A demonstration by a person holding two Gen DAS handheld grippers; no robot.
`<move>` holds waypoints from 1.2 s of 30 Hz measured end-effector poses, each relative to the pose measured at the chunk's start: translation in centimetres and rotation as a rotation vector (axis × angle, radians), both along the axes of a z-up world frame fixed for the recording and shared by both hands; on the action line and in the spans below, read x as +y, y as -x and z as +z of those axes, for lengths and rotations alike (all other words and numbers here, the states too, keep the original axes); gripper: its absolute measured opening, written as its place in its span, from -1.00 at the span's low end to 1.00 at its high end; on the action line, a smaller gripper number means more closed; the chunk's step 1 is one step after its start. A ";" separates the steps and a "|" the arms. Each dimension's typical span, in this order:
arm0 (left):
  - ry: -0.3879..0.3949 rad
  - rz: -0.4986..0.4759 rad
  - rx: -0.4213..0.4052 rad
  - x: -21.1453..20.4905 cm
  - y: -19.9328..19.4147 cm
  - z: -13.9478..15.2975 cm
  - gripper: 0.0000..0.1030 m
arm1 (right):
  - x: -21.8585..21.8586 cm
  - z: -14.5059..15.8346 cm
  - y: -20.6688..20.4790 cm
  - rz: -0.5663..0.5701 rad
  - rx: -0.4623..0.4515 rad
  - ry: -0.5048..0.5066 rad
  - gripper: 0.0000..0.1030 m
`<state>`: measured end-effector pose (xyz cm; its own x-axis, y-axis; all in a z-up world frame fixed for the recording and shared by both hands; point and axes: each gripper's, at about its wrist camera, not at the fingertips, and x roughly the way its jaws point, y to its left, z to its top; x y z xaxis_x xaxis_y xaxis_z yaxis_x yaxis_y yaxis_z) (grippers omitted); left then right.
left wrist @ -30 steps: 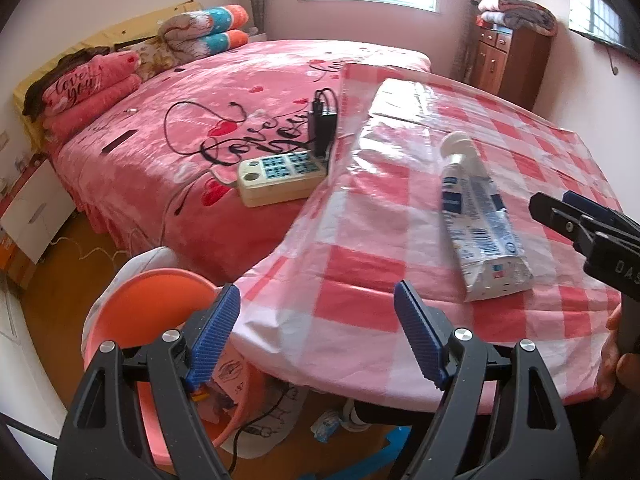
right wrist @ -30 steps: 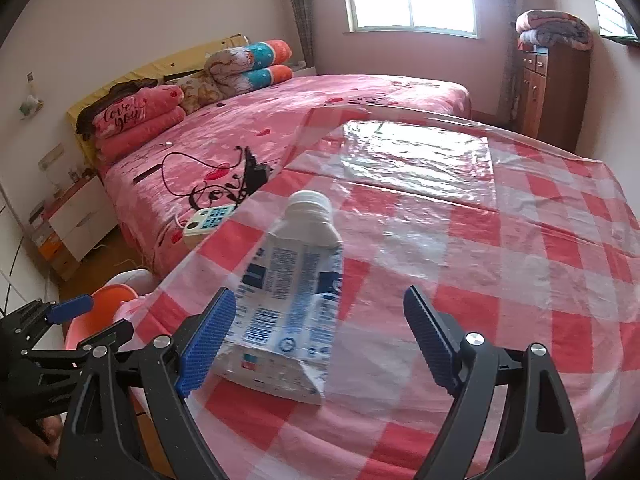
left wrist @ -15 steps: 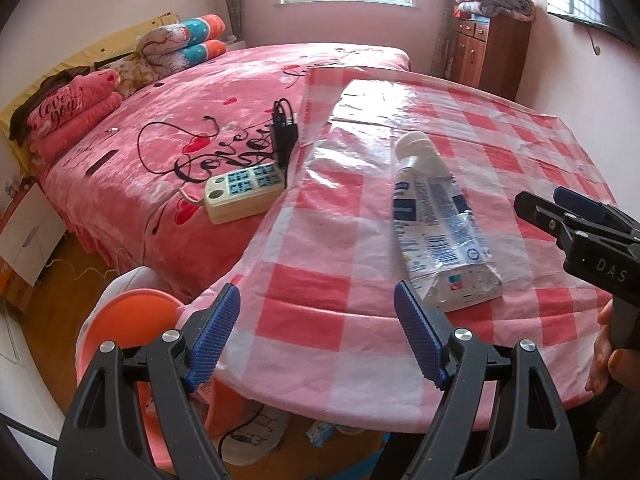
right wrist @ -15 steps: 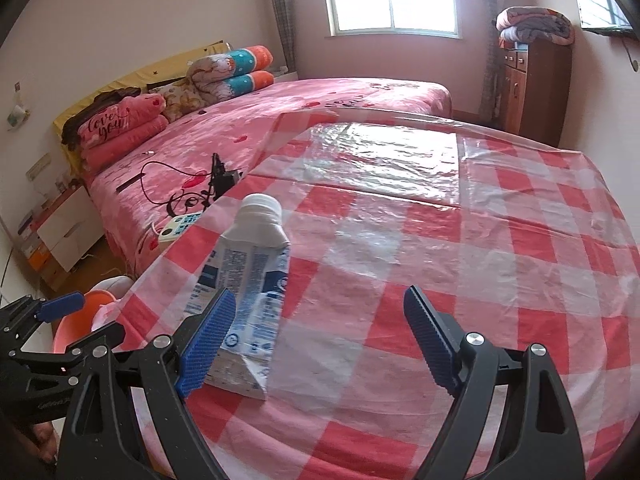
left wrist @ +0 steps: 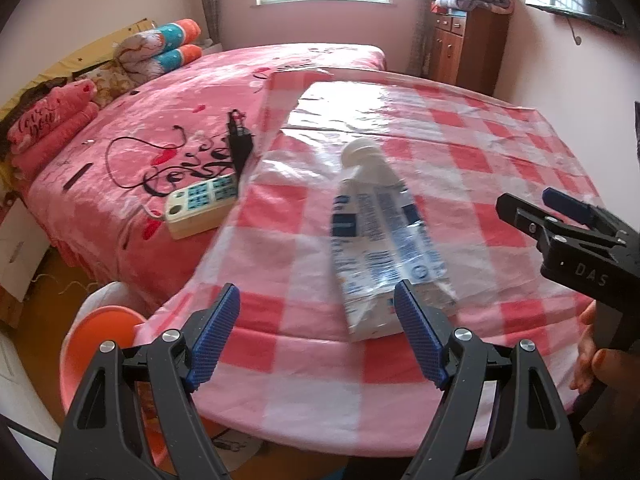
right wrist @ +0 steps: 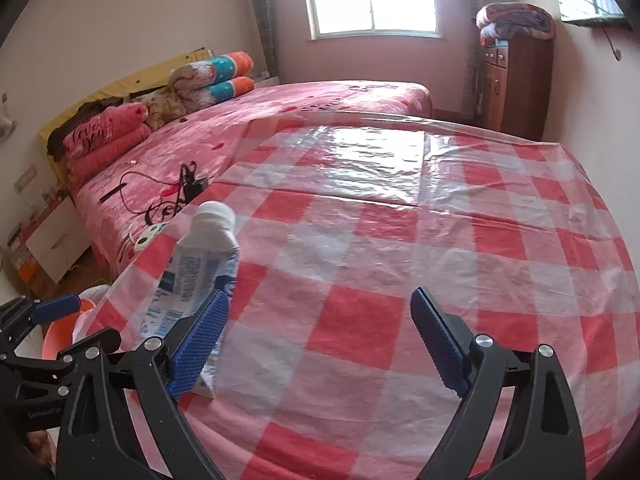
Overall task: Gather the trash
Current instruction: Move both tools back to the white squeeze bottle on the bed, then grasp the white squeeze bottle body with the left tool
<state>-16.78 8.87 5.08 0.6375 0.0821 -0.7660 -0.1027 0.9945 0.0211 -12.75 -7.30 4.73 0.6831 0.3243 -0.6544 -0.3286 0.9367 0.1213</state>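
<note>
Carton (left wrist: 384,248): flattened white-and-blue drink carton with a white screw cap, lying on its side on the tabletop (left wrist: 460,152), near the edge that faces the bed (left wrist: 168,120); its cap points toward the far edge, its crushed base toward the near edge.
Left gripper (left wrist: 316,344): jaws spread, nothing between them; it hangs over the near edge of the tabletop, and its right blue pad sits just in front of the carton's base (touching or not, I cannot tell).
Right gripper (right wrist: 320,340): jaws opening, only bare checked cloth between them; its left pad overlaps the carton's lower edge in the right wrist view, while the carton itself lies outside the gap, off to the left.
Tabletop: covered with a red-and-white checked cloth under clear plastic, glossy toward the far edge.
Bin (left wrist: 92,344): orange, on the floor below the near corner on the bed side, partly hidden by the cloth.
Bed: pink cover, with a cream power strip (left wrist: 200,204) and a black charger (left wrist: 239,148) beside the tabletop.
</note>
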 end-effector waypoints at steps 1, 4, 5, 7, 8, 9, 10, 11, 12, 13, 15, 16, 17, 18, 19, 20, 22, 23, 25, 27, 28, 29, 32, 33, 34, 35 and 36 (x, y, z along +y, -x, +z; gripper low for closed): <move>0.016 -0.008 0.000 -0.3 -0.3 0.1 0.55 | -0.5 0.0 -0.2 -0.010 0.002 -0.005 0.77; 0.047 -0.025 -0.002 -1.1 -1.0 0.3 0.55 | -1.9 0.0 -0.8 -0.037 0.015 -0.023 0.77; 0.055 -0.031 0.000 -1.3 -1.3 0.2 0.55 | -2.4 0.0 -1.1 -0.047 0.020 -0.034 0.77; 0.071 -0.044 0.003 -1.9 -1.9 0.0 0.55 | -3.4 -0.1 -1.5 -0.062 0.030 -0.056 0.77; 0.076 -0.050 0.006 -2.3 -2.5 -0.1 0.55 | -3.9 0.0 -1.6 -0.070 0.033 -0.064 0.77; 0.077 -0.052 0.009 -2.5 -2.8 -0.2 0.55 | -4.4 -0.1 -1.8 -0.081 0.036 -0.072 0.77; 0.079 -0.053 0.013 -2.7 -3.2 -0.3 0.55 | -4.7 -0.1 -1.8 -0.086 0.036 -0.076 0.77; 0.085 -0.055 0.020 -2.8 -3.6 -0.5 0.55 | -5.1 -0.1 -1.9 -0.092 0.038 -0.083 0.77; 0.090 -0.057 0.028 -3.0 -4.0 -0.8 0.55 | -5.4 -0.1 -2.0 -0.096 0.040 -0.088 0.77; 0.092 -0.054 0.039 -3.1 -4.6 -1.1 0.56 | -5.7 -0.1 -2.1 -0.101 0.042 -0.094 0.77; 0.085 -0.050 0.046 -3.2 -5.2 -1.4 0.56 | -6.3 -0.1 -2.3 -0.108 0.046 -0.102 0.77; 0.080 -0.047 0.047 -3.2 -5.6 -1.6 0.56 | -6.5 -0.2 -2.3 -0.110 0.049 -0.106 0.77; 0.079 -0.044 0.050 -3.2 -6.0 -1.7 0.56 | -6.7 -0.3 -2.4 -0.111 0.054 -0.110 0.77; 0.079 -0.041 0.056 -3.2 -6.3 -1.9 0.56 | -6.8 -0.4 -2.5 -0.111 0.060 -0.113 0.77; 0.078 -0.035 0.063 -3.1 -6.7 -2.1 0.56 | -6.9 -0.6 -2.5 -0.109 0.070 -0.116 0.77; 0.080 -0.031 0.068 -3.1 -7.0 -2.3 0.56 | -6.9 -0.7 -2.6 -0.108 0.075 -0.119 0.77; 0.077 -0.027 0.071 -3.1 -7.5 -2.4 0.58 | -6.9 -0.8 -2.6 -0.101 0.080 -0.120 0.77; 0.068 -0.026 0.071 -3.1 -7.8 -2.5 0.59 | -6.8 -0.9 -2.6 -0.095 0.084 -0.123 0.77; 0.056 -0.027 0.070 -3.2 -8.2 -2.6 0.61 | -6.7 -1.0 -2.7 -0.082 0.092 -0.134 0.77; 0.052 -0.028 0.071 -3.2 -8.6 -2.7 0.61 | -6.4 -1.1 -2.6 -0.066 0.097 -0.135 0.77; 0.051 -0.029 0.072 -3.2 -8.7 -2.8 0.61 | -6.2 -1.1 -2.6 -0.061 0.096 -0.133 0.77; 0.048 -0.028 0.078 -3.1 -8.9 -2.9 0.61 | -5.9 -1.2 -2.5 -0.051 0.096 -0.131 0.77; 0.038 -0.019 0.090 -2.8 -9.1 -3.4 0.61 | -5.4 -1.3 -2.4 -0.031 0.101 -0.131 0.77; 0.036 -0.021 0.091 -2.8 -9.0 -3.4 0.61 | -5.2 -1.3 -2.3 -0.024 0.102 -0.128 0.77; 0.031 -0.023 0.092 -2.8 -8.9 -3.5 0.61 | -5.0 -1.3 -2.3 -0.017 0.102 -0.124 0.77; 0.029 -0.027 0.091 -2.7 -8.7 -3.4 0.61 | -4.8 -1.4 -2.2 -0.011 0.102 -0.121 0.77; 0.027 -0.033 0.089 -2.6 -8.6 -3.4 0.62 | -4.7 -1.4 -2.2 -0.006 0.104 -0.119 0.77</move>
